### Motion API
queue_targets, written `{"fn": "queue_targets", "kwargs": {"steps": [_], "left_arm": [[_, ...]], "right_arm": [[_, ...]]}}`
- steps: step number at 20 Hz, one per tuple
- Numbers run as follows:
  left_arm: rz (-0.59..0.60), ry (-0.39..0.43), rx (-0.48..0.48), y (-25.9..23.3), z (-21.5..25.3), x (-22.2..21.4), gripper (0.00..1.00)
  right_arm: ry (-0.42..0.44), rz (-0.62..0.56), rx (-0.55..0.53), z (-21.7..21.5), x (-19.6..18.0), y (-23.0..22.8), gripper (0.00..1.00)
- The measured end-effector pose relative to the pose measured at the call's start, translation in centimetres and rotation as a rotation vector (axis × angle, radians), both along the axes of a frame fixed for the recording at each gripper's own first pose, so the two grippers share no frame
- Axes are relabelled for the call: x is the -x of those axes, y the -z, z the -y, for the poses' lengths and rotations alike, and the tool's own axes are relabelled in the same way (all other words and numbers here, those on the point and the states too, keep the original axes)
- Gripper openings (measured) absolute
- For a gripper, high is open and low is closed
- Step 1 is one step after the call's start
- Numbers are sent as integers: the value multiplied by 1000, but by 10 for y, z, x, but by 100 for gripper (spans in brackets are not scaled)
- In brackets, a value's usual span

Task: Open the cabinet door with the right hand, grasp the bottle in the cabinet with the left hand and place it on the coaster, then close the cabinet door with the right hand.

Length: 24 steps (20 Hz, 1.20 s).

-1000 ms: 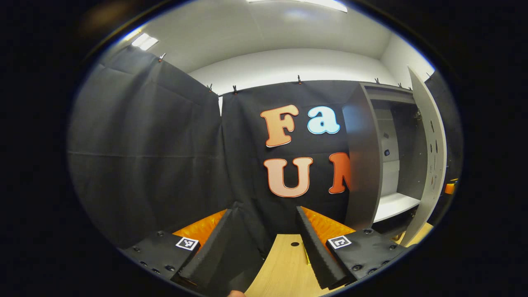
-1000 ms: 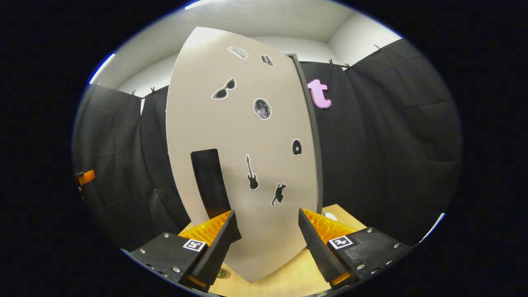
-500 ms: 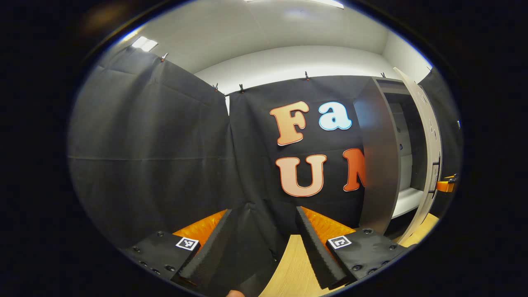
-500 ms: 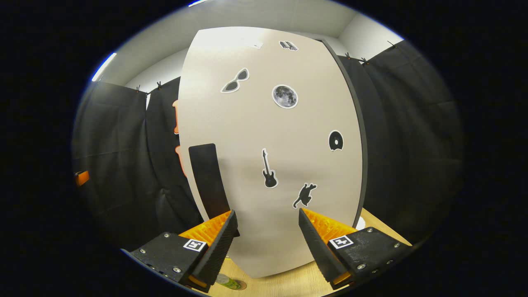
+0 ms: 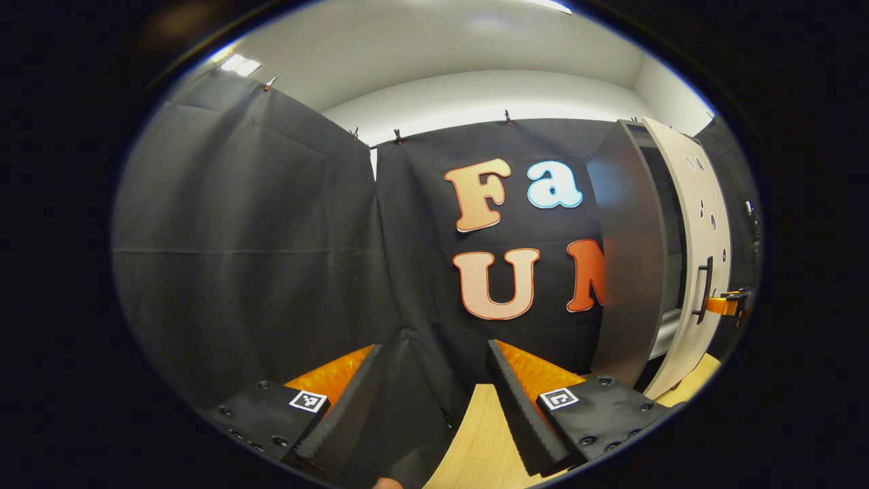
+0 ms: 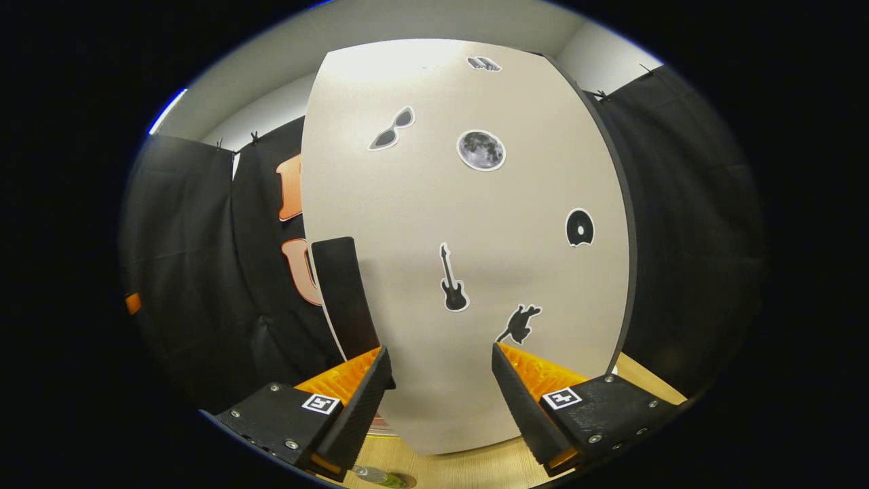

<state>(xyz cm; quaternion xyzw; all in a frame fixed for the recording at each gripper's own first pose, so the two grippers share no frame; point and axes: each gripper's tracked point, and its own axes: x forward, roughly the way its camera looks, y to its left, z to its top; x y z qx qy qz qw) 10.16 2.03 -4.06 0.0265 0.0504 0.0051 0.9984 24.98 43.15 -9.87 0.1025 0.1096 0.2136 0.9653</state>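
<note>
Cabinet door (image 6: 468, 272): swung nearly shut since a second ago; I judge closing almost done.
Right hand-held gripper (image 6: 438, 380): jaws apart, empty, against door face beside handle (image 6: 343, 295).
Left hand-held gripper (image 5: 431, 380): open, empty.
Bottle (image 6: 380, 477): below door, on counter (image 6: 475, 468).

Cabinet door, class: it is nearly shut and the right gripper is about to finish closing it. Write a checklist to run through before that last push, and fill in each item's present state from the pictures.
1. Cabinet door not yet flush: ok, a gap shows at the cabinet in the left gripper view.
2. Right gripper facing the door front, open: ok.
3. Handle free of the fingers: ok, it sits beside the left one.
4. Left gripper away from the door's path: ok, it points at the wall.
5. Left gripper empty: ok, open.
6. Bottle on coaster: cannot tell.
</note>
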Motion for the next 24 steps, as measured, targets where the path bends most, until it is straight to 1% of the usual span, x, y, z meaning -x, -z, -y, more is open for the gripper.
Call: {"fn": "queue_targets", "kwargs": {"steps": [2, 8, 12, 13, 14, 15, 16, 19, 24], "left_arm": [[-2, -2, 3, 1, -1, -2, 96], [-6, -12, 2, 1, -4, -4, 97], [1, -14, -14, -2, -4, -3, 98], [0, -16, -18, -3, -4, -2, 96], [-2, -16, -19, -3, -3, -3, 96], [-1, -15, -17, -4, -2, -3, 98], [0, -12, -13, -6, 0, -5, 96], [12, 7, 5, -15, 6, -2, 96], [38, 42, 41, -32, 20, -9, 96]], "right_arm": [[4, 0, 5, -6, -4, -2, 93], [6, -2, 20, -16, -12, -3, 93], [16, -2, 40, -16, -16, -4, 93], [23, -5, 47, -15, -18, -5, 93], [20, -7, 49, -14, -21, -6, 93], [14, -14, 46, -13, -23, -8, 93], [10, -14, 37, -11, -21, -13, 93], [27, 32, 59, 14, -15, -36, 94], [41, 98, 58, 68, 13, -91, 93]]}}
